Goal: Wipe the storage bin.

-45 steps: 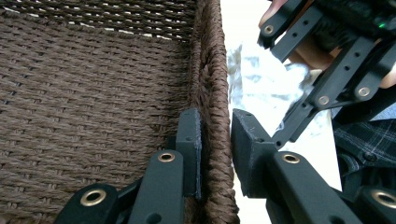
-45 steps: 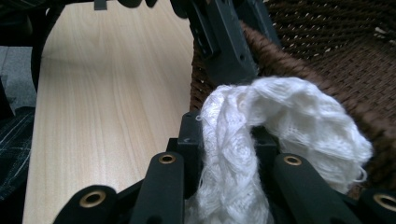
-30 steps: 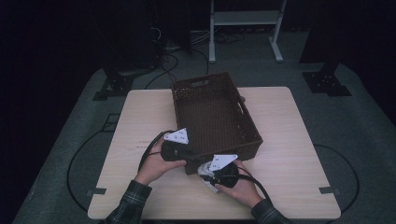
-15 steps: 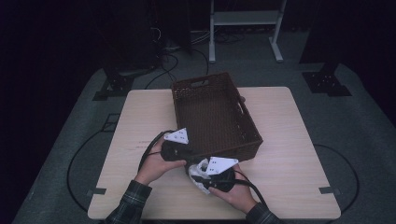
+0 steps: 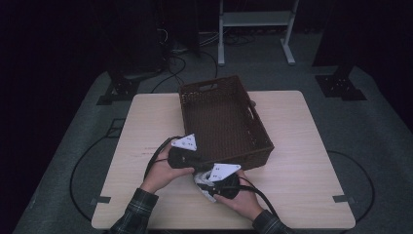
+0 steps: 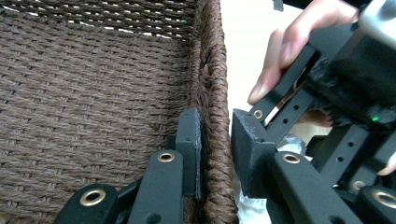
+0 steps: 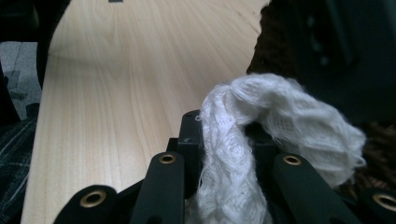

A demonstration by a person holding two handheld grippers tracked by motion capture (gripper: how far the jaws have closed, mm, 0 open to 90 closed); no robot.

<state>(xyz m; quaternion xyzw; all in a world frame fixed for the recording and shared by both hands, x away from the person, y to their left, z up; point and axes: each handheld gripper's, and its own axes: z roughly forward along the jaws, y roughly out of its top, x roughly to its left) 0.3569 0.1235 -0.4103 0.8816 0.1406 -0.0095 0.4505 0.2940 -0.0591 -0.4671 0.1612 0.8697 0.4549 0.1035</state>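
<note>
left claw (image 6: 215, 140): clamped on the near wall of the basket (image 6: 93, 107), one jaw inside, one outside
right claw (image 7: 223, 140): gripping white cloth (image 7: 261, 121) between its jaws; cloth bunches out past the tips, above the table (image 7: 116, 70), just beside the basket

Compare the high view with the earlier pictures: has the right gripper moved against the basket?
Yes. The right gripper, shut on the white cloth, has slid slightly left along the basket's near wall, toward the left gripper.
</note>
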